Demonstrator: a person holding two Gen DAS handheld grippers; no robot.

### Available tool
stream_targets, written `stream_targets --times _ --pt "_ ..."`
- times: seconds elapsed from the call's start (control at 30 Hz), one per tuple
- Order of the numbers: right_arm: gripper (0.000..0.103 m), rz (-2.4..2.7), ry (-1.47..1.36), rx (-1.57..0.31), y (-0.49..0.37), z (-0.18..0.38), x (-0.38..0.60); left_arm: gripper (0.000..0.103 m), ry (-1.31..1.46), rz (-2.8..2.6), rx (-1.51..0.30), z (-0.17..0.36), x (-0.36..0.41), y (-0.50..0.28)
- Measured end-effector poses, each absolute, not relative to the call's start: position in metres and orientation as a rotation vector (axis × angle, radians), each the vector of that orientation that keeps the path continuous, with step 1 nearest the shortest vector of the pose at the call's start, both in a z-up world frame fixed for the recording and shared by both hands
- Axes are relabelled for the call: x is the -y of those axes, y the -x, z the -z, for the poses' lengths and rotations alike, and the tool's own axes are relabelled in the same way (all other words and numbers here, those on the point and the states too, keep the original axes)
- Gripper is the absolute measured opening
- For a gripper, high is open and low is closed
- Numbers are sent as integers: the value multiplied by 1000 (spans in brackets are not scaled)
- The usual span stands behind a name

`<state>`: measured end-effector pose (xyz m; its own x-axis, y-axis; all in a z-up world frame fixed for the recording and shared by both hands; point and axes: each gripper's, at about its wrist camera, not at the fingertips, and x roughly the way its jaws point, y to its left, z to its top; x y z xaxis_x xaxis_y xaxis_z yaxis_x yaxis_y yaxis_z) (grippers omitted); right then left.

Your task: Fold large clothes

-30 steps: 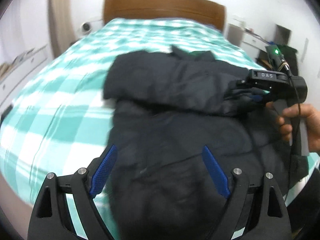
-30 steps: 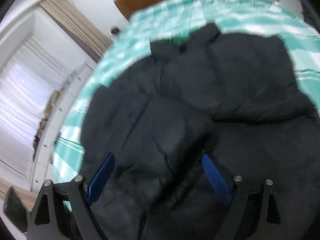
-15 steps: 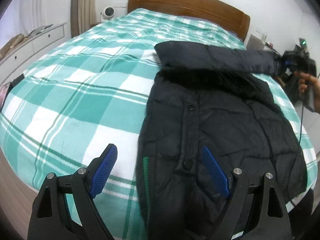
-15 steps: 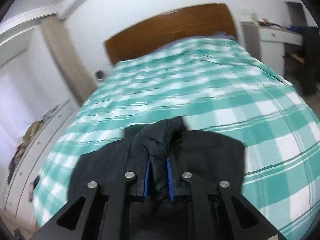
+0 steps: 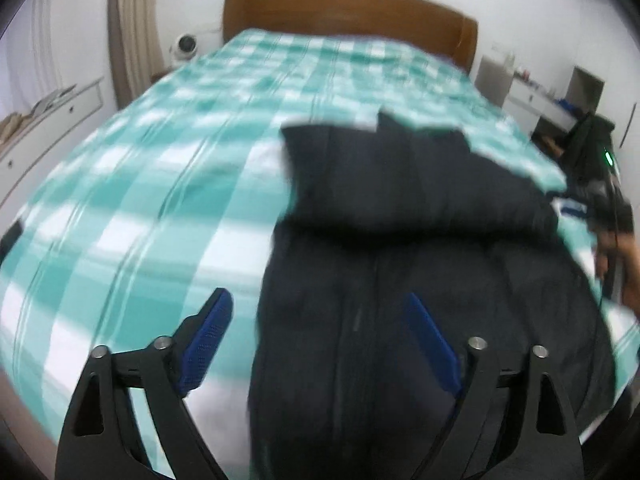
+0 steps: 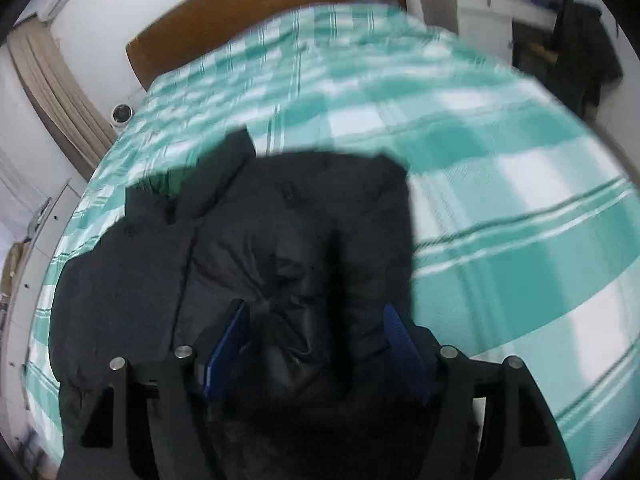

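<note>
1. A bed (image 5: 168, 184) with a green and white checked cover fills both views, its wooden headboard (image 5: 348, 12) at the far end.
2. A large dark padded jacket (image 5: 400, 280) lies on the near right part of the bed. Its upper part and sleeves look folded across the body; judging by that, folding is partly done, with the long body not yet doubled over.
3. The left gripper (image 5: 320, 336) hovers at the jacket's near left edge, angled downward, jaws wide apart and holding nothing.
4. The right gripper (image 6: 316, 344), held in a hand at the jacket's right side, has just been opening; bunched jacket fabric sits between its blue pads, seemingly released.
</note>
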<state>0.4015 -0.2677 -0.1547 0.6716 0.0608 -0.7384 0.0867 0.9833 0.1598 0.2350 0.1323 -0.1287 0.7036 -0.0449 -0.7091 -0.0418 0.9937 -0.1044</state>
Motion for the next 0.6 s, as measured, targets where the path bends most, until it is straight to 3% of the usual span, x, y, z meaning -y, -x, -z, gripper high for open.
stream_targets --times 0.13,0.23,0.43,0.6 --pt "71 -89 -116 -678 -386 116 248 95 79 32 -751 121 -112 -308" --pt "71 -219 -73 -695 -394 117 225 95 22 39 -750 133 -89 -359" --pt "71 -252 8 -921 -429 199 199 98 15 45 -953 208 -75 -412" --pt "71 -239 27 -933 -427 209 200 99 44 66 -974 217 -81 -412"
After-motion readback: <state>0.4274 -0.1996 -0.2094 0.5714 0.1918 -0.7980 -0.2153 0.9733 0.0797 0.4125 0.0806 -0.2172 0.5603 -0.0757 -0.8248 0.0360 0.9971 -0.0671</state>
